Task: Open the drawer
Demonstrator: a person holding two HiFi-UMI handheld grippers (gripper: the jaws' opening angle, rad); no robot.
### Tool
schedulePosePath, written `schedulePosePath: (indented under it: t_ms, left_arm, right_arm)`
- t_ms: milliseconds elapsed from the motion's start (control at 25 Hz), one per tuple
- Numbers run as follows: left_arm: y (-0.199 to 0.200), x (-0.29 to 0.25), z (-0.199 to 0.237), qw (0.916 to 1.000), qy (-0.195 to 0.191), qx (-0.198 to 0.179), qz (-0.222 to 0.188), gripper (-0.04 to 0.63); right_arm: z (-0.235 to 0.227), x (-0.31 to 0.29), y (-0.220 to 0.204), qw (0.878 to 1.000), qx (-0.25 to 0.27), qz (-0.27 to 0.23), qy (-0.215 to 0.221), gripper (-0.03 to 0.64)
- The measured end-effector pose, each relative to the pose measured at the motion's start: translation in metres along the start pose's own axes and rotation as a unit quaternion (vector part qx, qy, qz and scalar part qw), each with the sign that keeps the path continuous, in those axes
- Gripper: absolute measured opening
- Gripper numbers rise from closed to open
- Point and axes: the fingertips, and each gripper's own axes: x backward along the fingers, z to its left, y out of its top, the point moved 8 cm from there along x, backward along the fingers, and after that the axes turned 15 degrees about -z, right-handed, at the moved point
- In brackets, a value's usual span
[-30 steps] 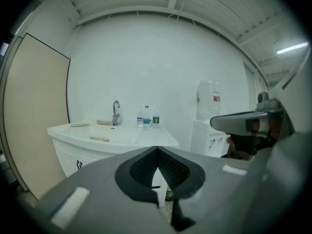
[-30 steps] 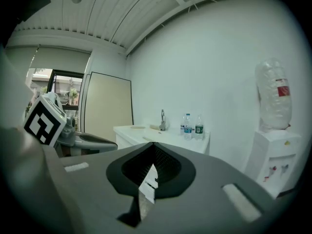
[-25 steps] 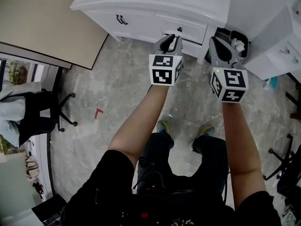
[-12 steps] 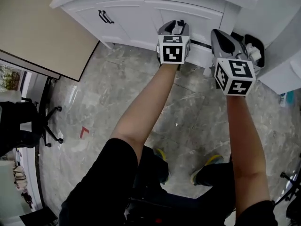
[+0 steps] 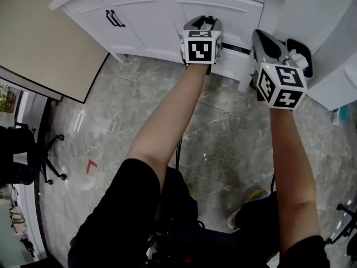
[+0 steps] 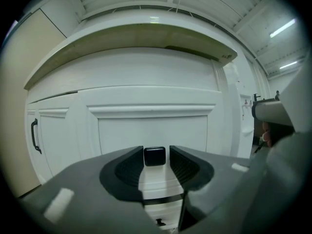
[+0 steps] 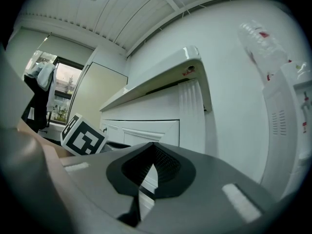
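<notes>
The white drawer (image 5: 237,13) is the upper one in a white cabinet, under the countertop. Its small black knob (image 6: 154,157) sits between the jaws of my left gripper (image 6: 156,152), which are closed in against its two sides. From the head view the left gripper (image 5: 202,22) is pressed up to the drawer front and hides the knob. My right gripper (image 5: 266,41) hovers off the cabinet's right corner; in its own view the right gripper (image 7: 154,147) has its jaws meeting at the tips, with nothing held. A lower drawer's knob (image 6: 159,222) shows below.
A cabinet door with a black bar handle (image 5: 111,18) lies left of the drawer. A dark bin (image 5: 304,54) stands right of the cabinet, beside another white unit (image 5: 340,66). A beige panel (image 5: 39,32) and an office chair (image 5: 33,155) are at the left. The floor is grey stone.
The person has stepped toward the cabinet. My left gripper went from short of the drawer to its front, with the jaws around the knob. The right gripper came along beside it.
</notes>
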Motion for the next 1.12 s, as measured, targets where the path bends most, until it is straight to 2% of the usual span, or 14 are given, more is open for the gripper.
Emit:
schedulePosePath:
  t_ms: [160,520,1120]
  left_arm:
    - [-0.005,-0.001,0.002,1.0000,0.005,0.003,0.003,0.132]
    - [-0.002,0.008,0.001,0.9999,0.007,0.010,0.004,0.129]
    - [0.008,0.085,-0.010,0.9995,0.000,0.018,0.026,0.130]
  right_arm:
    - [-0.001,0.006,0.004,1.000,0.005,0.000,-0.005,0.023]
    - [0.001,0.016,0.017,1.000,0.022,-0.006,-0.010,0.023]
    - [0.052,0.042,0.030,1.000,0.006,0.017,-0.005,0.023]
